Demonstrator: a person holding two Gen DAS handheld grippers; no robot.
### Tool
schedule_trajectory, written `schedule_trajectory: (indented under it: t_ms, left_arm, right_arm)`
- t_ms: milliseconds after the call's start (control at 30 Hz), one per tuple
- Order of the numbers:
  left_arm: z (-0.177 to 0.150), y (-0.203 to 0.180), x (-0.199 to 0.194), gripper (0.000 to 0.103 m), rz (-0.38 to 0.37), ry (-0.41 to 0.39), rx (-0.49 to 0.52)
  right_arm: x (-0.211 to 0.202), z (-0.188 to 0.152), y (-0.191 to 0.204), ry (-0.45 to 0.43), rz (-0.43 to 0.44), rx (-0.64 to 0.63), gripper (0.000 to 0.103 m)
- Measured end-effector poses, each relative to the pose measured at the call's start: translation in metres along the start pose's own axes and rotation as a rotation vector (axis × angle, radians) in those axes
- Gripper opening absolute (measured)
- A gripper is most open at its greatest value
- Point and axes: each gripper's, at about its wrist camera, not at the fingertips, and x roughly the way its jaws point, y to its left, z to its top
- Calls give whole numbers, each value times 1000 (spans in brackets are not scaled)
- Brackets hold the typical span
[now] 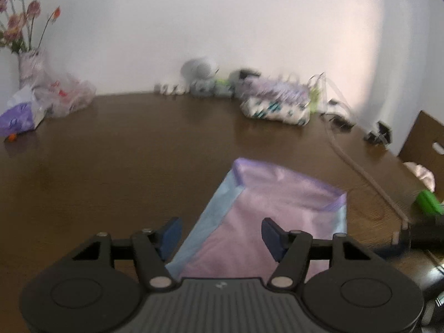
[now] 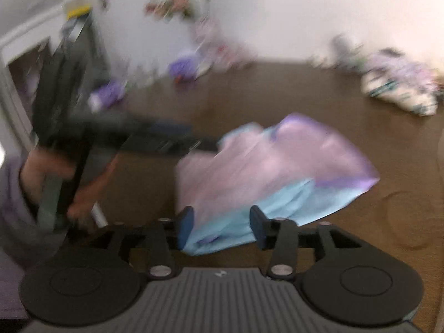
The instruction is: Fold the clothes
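Now, folded pink garment with light-blue panels and purple trim lying flat on dark brown wooden surface. Left gripper hovering over garment's near edge, jaws standing apart, pads clear of cloth, gripping nothing. Right gripper sitting at garment's light-blue corner, cloth lying between parted jaws, pads not pressing. Right view heavily blurred. Patterned white fabric bundle resting at back by wall.

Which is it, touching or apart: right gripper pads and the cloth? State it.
Cannot tell. In the right wrist view the cloth lies between the right gripper's spread fingers, but blur hides whether either pad meets the fabric.
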Motion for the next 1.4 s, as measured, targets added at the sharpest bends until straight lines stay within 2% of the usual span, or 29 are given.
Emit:
schedule_trajectory:
  t_ms: [67,133,233,300,333,367,467,500,567,667,767,833,900,933,1033,1067,1167,1200,1233,1267,1400]
  left_arm:
    - [2,-9,-1,69,-26,-13,18]
    - [3,-20,8,69,-56,-3,33]
    - [2,-34,24,69,-69,31,73]
    - [-1,-41,34,68,-61,62,102]
    - [-3,-42,38,68,-58,78,111]
    - [-6,-43,39,68,-58,83,118]
    - [-13,-41,42,69,-61,84,137]
    - [-15,-41,42,70,-64,82,146]
    - [-16,-39,42,71,-73,80,142]
    - [-6,-21,33,66,-125,92,112]
    - [16,32,6,68,-142,13,-13]
    - [35,62,-3,67,-103,-1,-93]
    - [56,65,3,66,-70,25,-93]
    - [66,61,9,66,-78,39,-83]
    - [91,33,40,66,-209,125,-79]
    - [96,20,51,63,-232,169,-63]
    - [101,-31,81,53,-164,278,113]
    - [100,-46,91,48,-126,309,173]
    - [95,-57,97,35,-97,333,218]
    - [90,-65,101,30,-75,355,258]
    - [71,-89,110,32,23,382,388]
  right_arm:
    - [-13,10,-30,-75,-88,103,54]
    - [-7,18,-64,-105,-188,197,54]
    - [25,32,-97,-69,-288,243,54]
    - [46,39,-107,-35,-294,252,52]
    - [54,40,-107,-19,-295,241,47]
    - [61,40,-106,-4,-299,225,34]
    - [76,37,-94,34,-320,153,6]
    - [76,37,-88,38,-323,137,3]
    - [71,42,-83,7,-275,135,1]
    - [48,51,-59,-73,-77,80,1]
    - [35,36,-13,-26,57,-92,1]
    - [40,19,14,38,70,-201,1]
    - [45,6,28,56,49,-243,1]
    - [46,1,33,57,37,-256,1]
    - [46,-3,38,44,19,-231,1]
    - [46,-3,37,41,17,-219,1]
    - [46,-3,34,42,7,-209,1]
    - [47,-1,32,42,6,-206,1]
    - [49,0,31,41,6,-203,1]
    - [49,1,29,41,6,-201,1]
    - [50,1,28,40,12,-193,2]
